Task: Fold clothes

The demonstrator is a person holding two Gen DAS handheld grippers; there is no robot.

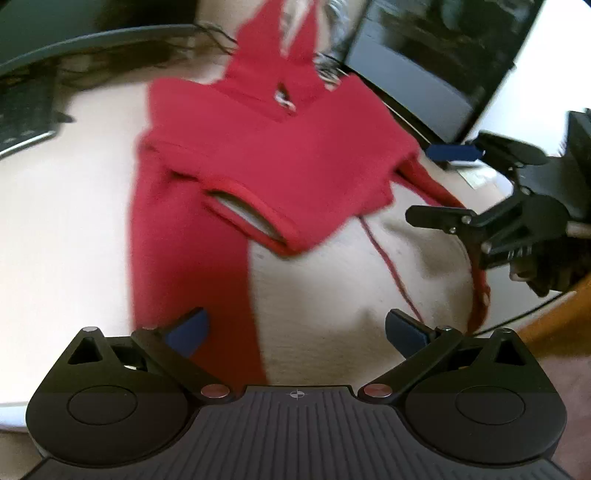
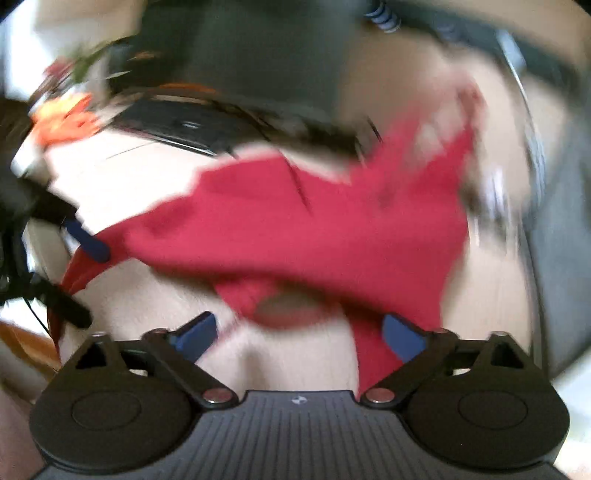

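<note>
A red garment [image 1: 266,155] with a cream inner side [image 1: 332,288] lies on the pale table [image 1: 55,221]. A folded sleeve with an open cuff [image 1: 251,218] rests on it, and a thin red cord [image 1: 388,266] trails over the cream part. My left gripper [image 1: 297,328] is open just above the garment's near edge, with nothing pinched. My right gripper [image 1: 436,184] is at the garment's right side, jaws apart. In the blurred right wrist view, the right gripper [image 2: 299,332] is open over the red garment [image 2: 295,229], and the left gripper [image 2: 85,273] shows at the left.
A dark keyboard [image 1: 26,118] sits at the far left and a dark screen [image 1: 424,74] at the back right, with cables [image 1: 207,33] behind the garment. The table's wooden edge [image 1: 554,317] runs at the right. An orange object [image 2: 62,122] is at the far left.
</note>
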